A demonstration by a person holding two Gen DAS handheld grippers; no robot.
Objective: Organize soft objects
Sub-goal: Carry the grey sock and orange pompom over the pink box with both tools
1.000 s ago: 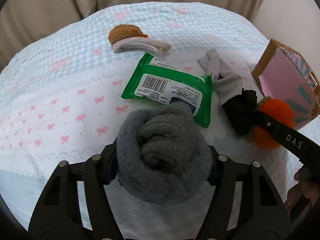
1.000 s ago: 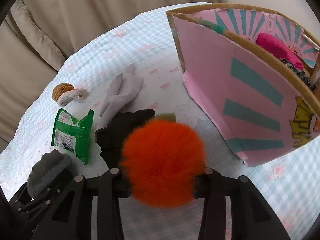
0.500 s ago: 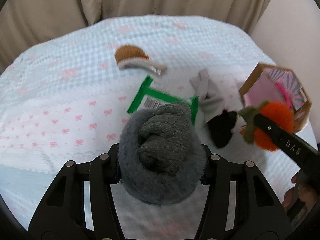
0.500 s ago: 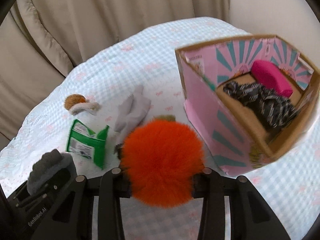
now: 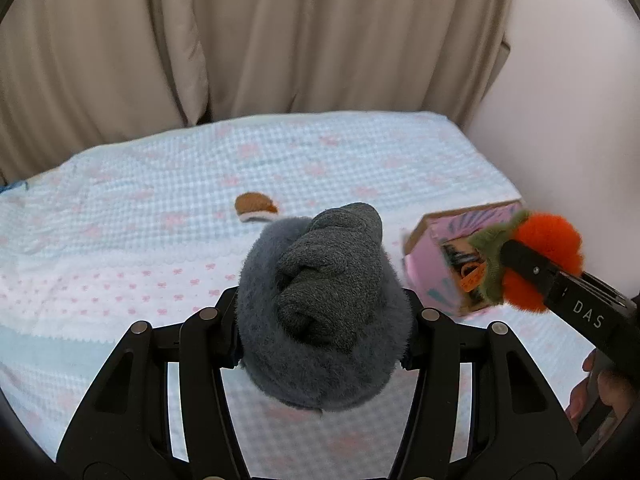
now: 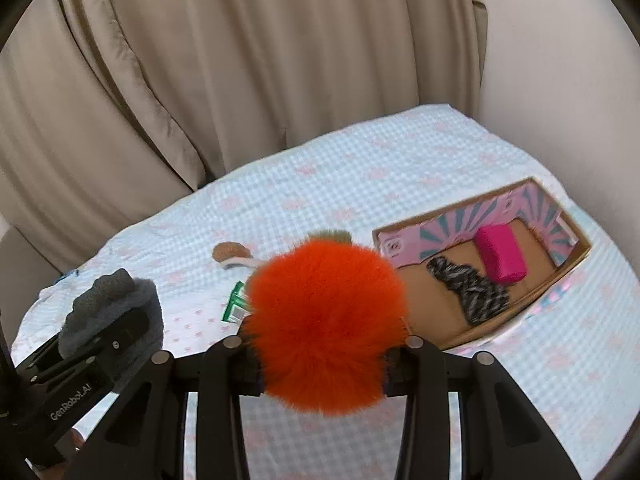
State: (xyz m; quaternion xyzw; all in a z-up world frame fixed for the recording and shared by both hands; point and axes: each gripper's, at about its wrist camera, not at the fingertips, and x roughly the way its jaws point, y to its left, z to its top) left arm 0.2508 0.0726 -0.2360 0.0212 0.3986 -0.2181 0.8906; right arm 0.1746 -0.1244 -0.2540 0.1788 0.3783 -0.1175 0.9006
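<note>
Step in hand: carry phase, both tools loaded and lifted off the bed, box is the target.

Left tool (image 5: 324, 316) is clamped on a grey rolled sock (image 5: 324, 304), a fuzzy bundle filling the centre of the left wrist view, w/ the fingers pressed into both its sides. It also shows at lower left of the right wrist view. Right tool (image 6: 320, 360) is clamped on an orange pom-pom (image 6: 324, 320), which has a green tuft on its far side; it sits centre of its own view & at the right edge of the left view.

Pink box (image 6: 560, 264) lies open at right of centre in the right wrist view, on the checked bedsheet (image 6: 360, 168). Inside are a magenta block (image 6: 500, 254) toward the far end & a black-white knit piece (image 6: 468, 288) nearer the middle, w/ bare cardboard floor near the close end. In the left view the box shows just right of the sock, partly behind the pom-pom.

Not yet boxed, on the sheet: brown plush clip (image 5: 255, 207), above centre in the left view, & a green wipes pack (image 6: 236, 306), mostly hidden behind the pom-pom.

Next, probably: bring the right tool fwd over the box's open top, lower the pom-pom onto the bare floor patch, let go. Left follows w/ the sock. Space is tight-ish, so go one at a time to avoid the tools bumping. Fluffy items may cling to the fingers, so spread them wide before pulling back.
</note>
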